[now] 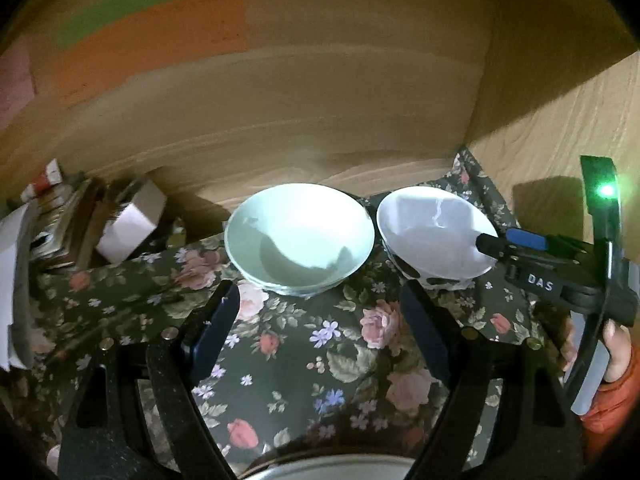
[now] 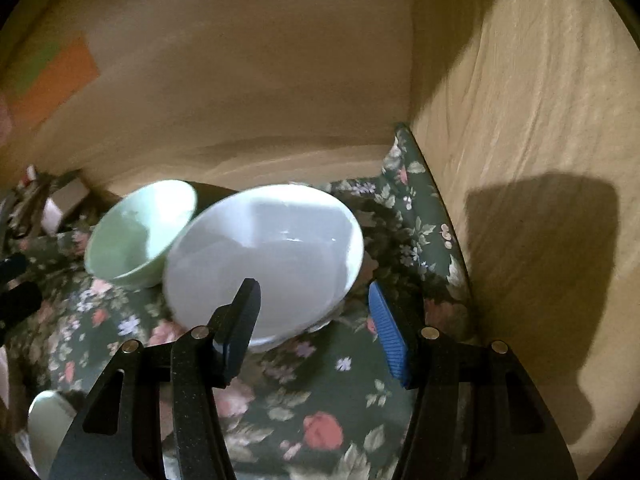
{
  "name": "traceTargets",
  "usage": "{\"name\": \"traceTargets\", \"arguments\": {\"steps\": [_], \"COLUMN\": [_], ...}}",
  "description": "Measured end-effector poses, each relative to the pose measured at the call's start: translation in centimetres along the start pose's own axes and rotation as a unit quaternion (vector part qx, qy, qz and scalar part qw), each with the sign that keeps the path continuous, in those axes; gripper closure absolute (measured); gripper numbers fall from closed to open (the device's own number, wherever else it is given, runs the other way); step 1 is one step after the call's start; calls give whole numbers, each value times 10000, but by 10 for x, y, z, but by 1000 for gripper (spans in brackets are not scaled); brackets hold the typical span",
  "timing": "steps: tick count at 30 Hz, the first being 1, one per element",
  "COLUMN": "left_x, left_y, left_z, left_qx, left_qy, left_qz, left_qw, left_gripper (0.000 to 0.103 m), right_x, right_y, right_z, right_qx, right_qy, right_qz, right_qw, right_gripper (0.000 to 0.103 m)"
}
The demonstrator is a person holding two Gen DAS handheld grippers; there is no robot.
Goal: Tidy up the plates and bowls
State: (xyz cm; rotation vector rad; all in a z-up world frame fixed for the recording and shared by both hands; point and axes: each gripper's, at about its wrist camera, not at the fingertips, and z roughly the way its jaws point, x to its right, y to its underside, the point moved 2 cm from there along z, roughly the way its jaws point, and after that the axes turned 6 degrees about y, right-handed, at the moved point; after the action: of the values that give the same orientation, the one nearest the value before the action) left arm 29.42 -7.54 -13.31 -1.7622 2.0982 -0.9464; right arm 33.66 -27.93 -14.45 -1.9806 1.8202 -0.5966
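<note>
A pale green bowl (image 1: pixel 300 236) (image 2: pixel 140 232) and a white bowl with dark patches outside (image 1: pixel 436 236) (image 2: pixel 272 256) stand side by side on a floral cloth (image 1: pixel 320 360). My left gripper (image 1: pixel 320 312) is open just in front of the green bowl, with only cloth between its fingers. My right gripper (image 2: pixel 316 308) (image 1: pixel 502 240) is open and straddles the white bowl's right rim: one finger (image 2: pixel 244 312) sits over the inside, the blue-padded finger (image 2: pixel 388 332) outside. The pads do not press on it.
Wooden walls close the back and right side. A white box (image 1: pixel 132 216) and clutter sit at the far left. A white dish rim (image 1: pixel 332 468) (image 2: pixel 48 428) lies near me. A hand in an orange sleeve (image 1: pixel 616 360) holds the right gripper.
</note>
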Motion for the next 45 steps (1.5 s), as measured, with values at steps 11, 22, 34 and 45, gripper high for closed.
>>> {"name": "traceTargets", "arguments": {"steps": [11, 22, 34, 45], "left_x": [0, 3, 16, 22], "left_y": [0, 2, 26, 46], "left_z": [21, 21, 47, 75], "left_qx": [-115, -138, -796, -1414], "left_qy": [26, 78, 76, 140], "left_qz": [29, 54, 255, 348], "left_qw": [9999, 9999, 9965, 9892], "left_gripper": [20, 20, 21, 42], "right_x": [8, -6, -19, -20], "right_y": [-5, 5, 46, 46], "right_z": [34, 33, -15, -18], "right_qx": [-406, -659, -814, -844], "right_qy": [2, -138, -590, -886], "right_qz": [89, -213, -305, -89], "right_qw": [9991, 9975, 9945, 9924], "right_gripper": [70, 84, 85, 82]}}
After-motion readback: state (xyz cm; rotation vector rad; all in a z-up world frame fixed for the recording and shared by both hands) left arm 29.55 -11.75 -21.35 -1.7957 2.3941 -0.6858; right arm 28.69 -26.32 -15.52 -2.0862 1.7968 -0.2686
